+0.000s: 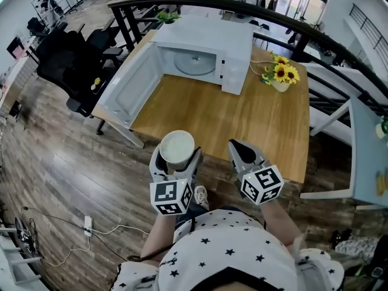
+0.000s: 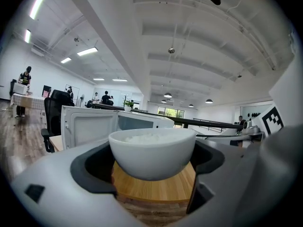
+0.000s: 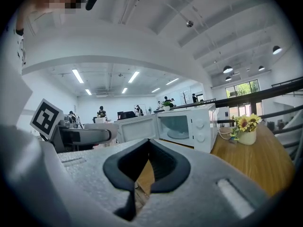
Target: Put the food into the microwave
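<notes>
A white bowl of rice [image 1: 176, 148] [image 2: 152, 151] sits between the jaws of my left gripper [image 1: 177, 156] [image 2: 152, 167], which is shut on it just off the near edge of the wooden table [image 1: 230, 120]. The white microwave [image 1: 203, 53] [image 2: 102, 124] [image 3: 184, 126] stands at the table's far side with its door [image 1: 130, 86] swung open to the left and its glass turntable [image 1: 195, 62] bare. My right gripper [image 1: 241, 152] [image 3: 142, 174] is beside the left one, shut with nothing in it.
A small white pot of sunflowers [image 1: 280, 76] [image 3: 246, 129] stands right of the microwave, with a cord by it. Black office chairs [image 1: 66, 59] are left of the table. A white table [image 1: 364, 156] is at the right. A power strip and cable [image 1: 88, 226] lie on the wood floor.
</notes>
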